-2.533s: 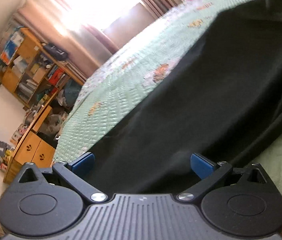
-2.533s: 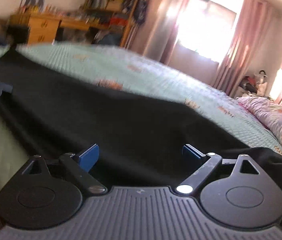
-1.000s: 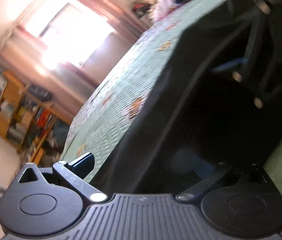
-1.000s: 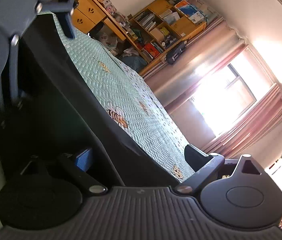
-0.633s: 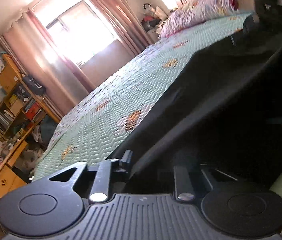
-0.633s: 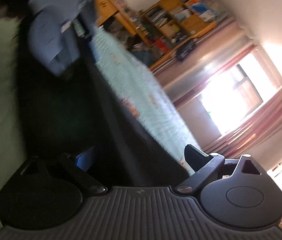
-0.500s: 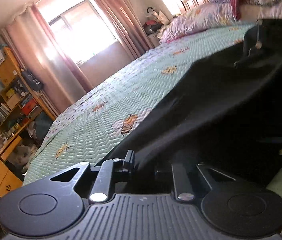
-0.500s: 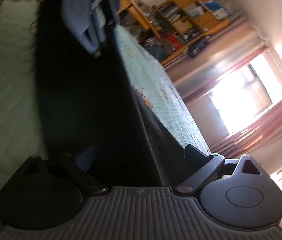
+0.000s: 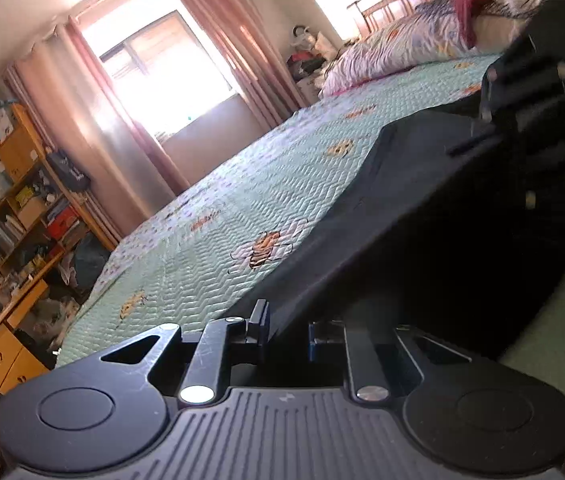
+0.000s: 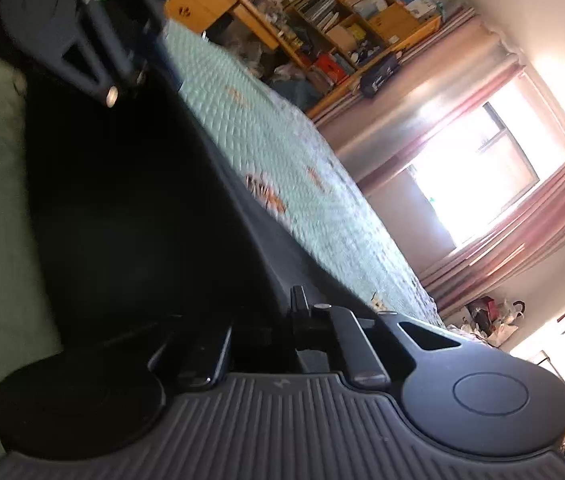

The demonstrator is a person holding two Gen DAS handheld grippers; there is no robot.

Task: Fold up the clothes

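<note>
left wrist view: the left gripper (image 9: 284,330) is pinching the near edge of the black garment (image 9: 422,216), its jaws drawn close with the dark cloth caught between them. the garment is lying across the green quilted bedspread (image 9: 218,236) and lifting toward the gripper. at the upper right the right gripper (image 9: 478,136) is sitting on the far part of the same cloth. the wooden bookshelf (image 9: 6,184) at the left is holding boxes, books and small clutter in its open compartments. pillows (image 9: 394,52) are lying at the head of the bed.

right wrist view: the right gripper (image 10: 266,320) has just been closing, and its jaws are standing narrow, clamping a fold of the black garment (image 10: 130,208), which is covering the near side of the bedspread (image 10: 290,168). the left gripper (image 10: 82,40) is showing at the upper left, blurred, against the cloth. the bookshelf (image 10: 366,4) cubbies are carrying books and boxes.
</note>
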